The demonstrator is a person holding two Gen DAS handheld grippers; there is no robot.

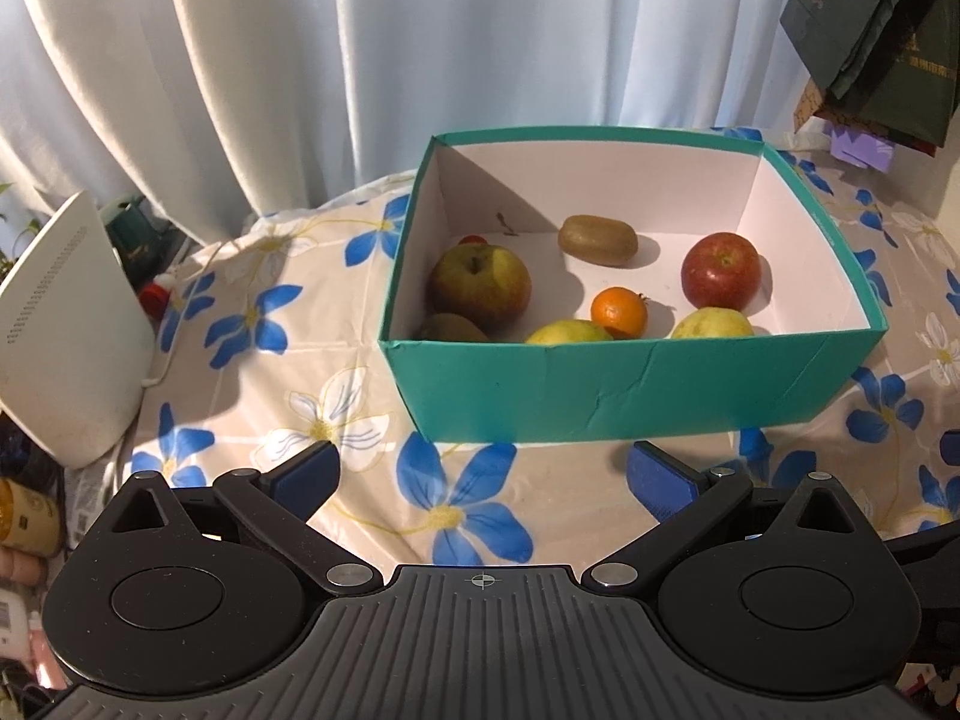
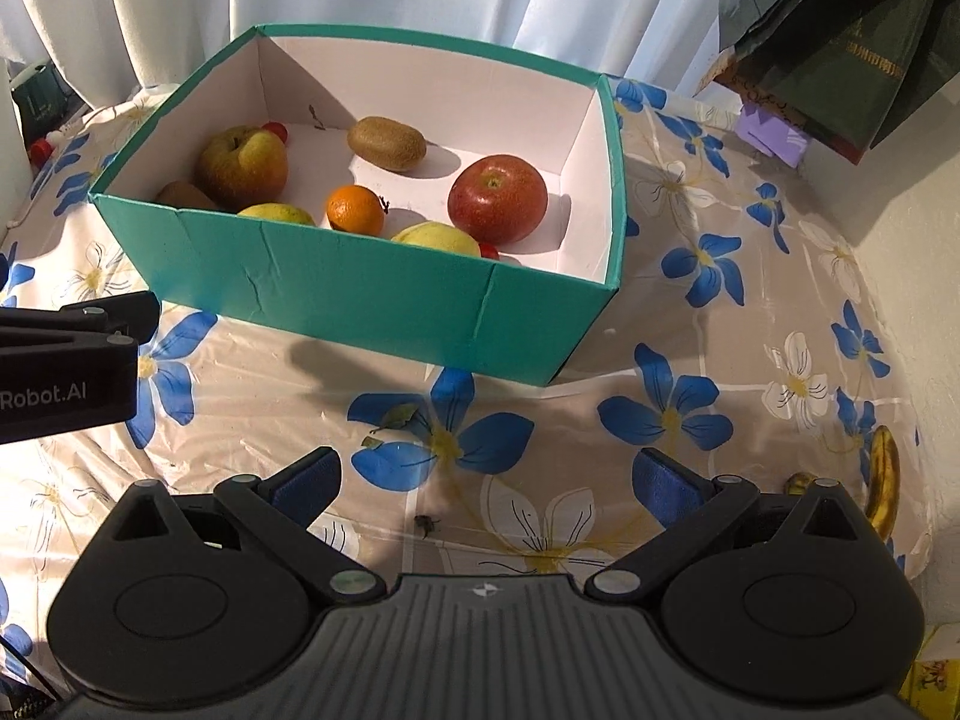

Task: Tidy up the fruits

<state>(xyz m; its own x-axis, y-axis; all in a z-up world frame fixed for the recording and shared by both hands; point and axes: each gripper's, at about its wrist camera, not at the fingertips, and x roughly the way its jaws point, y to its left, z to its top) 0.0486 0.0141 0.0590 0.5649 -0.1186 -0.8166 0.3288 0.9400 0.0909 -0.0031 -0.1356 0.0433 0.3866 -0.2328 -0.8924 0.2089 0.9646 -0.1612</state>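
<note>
A teal box [image 1: 600, 396] [image 2: 360, 294] stands on the flowered tablecloth. Inside lie a red apple [image 1: 721, 271] [image 2: 498, 198], a green-red apple [image 1: 480, 283] [image 2: 243, 167], a kiwi [image 1: 597, 239] [image 2: 387, 143], a mandarin [image 1: 619, 312] [image 2: 355, 210], two yellow-green fruits [image 1: 711, 324] [image 2: 435, 238] and a second kiwi [image 1: 453, 328] by the near wall. A banana [image 2: 885, 480] lies on the cloth at the right. My left gripper [image 1: 483, 474] is open and empty before the box. My right gripper [image 2: 486, 477] is open and empty over the cloth.
The left gripper's body [image 2: 66, 366] shows at the left edge of the right wrist view. A white device [image 1: 66, 330] leans at the table's left. Dark bags [image 2: 840, 30] hang at the back right. Curtains [image 1: 360, 60] close the back.
</note>
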